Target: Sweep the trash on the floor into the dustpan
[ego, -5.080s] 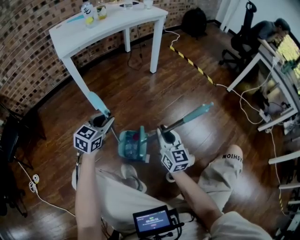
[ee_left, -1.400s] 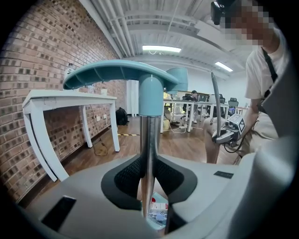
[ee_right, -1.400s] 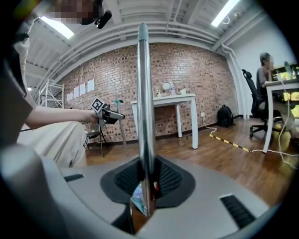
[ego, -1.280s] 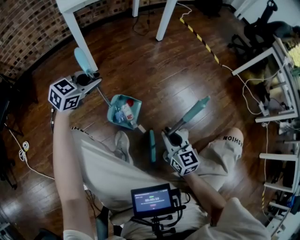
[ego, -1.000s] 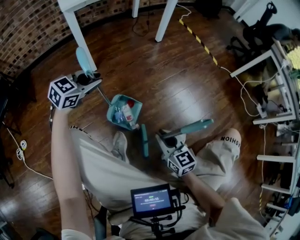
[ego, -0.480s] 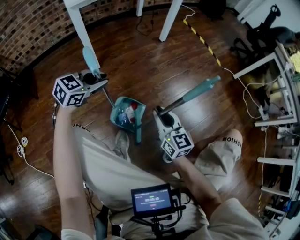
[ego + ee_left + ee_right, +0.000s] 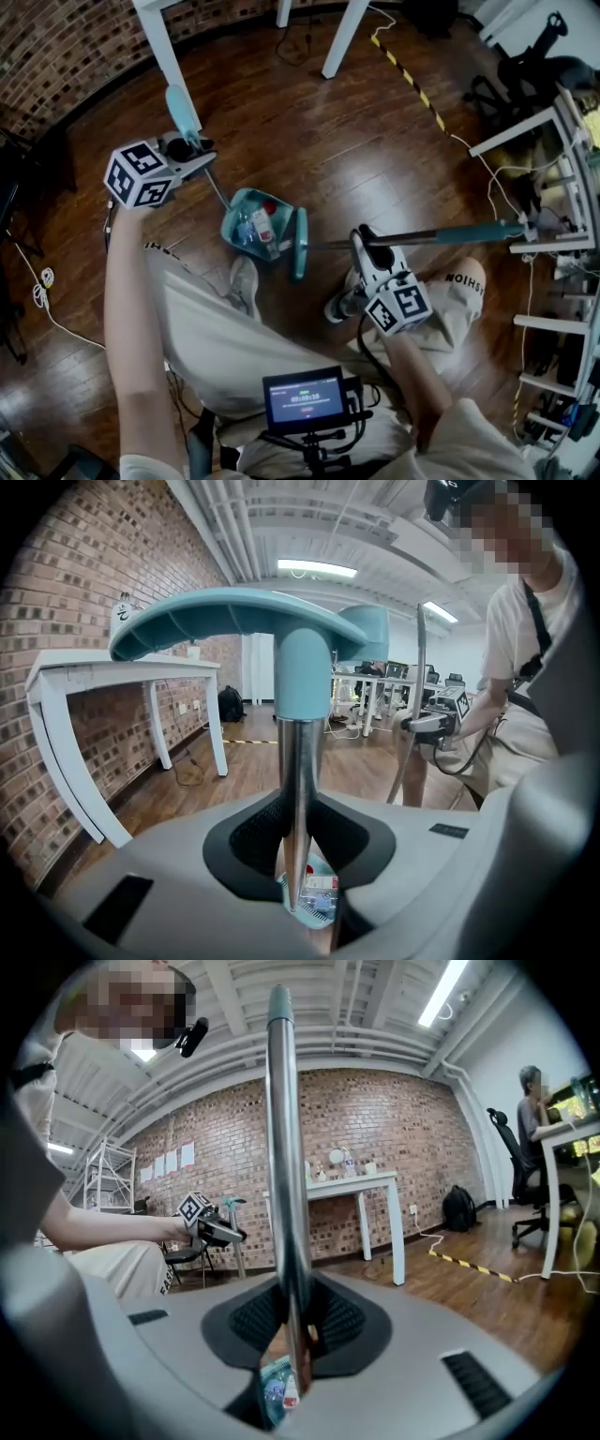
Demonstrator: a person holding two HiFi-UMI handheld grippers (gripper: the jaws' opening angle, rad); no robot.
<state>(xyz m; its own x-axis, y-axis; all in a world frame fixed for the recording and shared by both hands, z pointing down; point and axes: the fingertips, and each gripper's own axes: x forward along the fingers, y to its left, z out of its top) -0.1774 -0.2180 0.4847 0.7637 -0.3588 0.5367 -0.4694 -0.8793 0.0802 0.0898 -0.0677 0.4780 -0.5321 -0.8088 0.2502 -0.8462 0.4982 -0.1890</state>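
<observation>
A teal dustpan rests on the wooden floor and holds the trash, a small bottle and bits of packaging. My left gripper is shut on the dustpan's metal handle, just below its teal grip. My right gripper is shut on the broom's metal pole. The pole lies almost level, pointing right. The teal broom head stands against the dustpan's right edge. The dustpan with trash shows below the right jaws.
A white table stands at the back, its legs near the dustpan handle. Desks, cables and an office chair line the right side. My legs and shoes are just in front of the dustpan. A recorder screen hangs at my waist.
The right gripper swung to the right and tipped the broom pole down to almost level. The broom head moved from the dustpan's front to its right edge. The left gripper stayed nearly still.
</observation>
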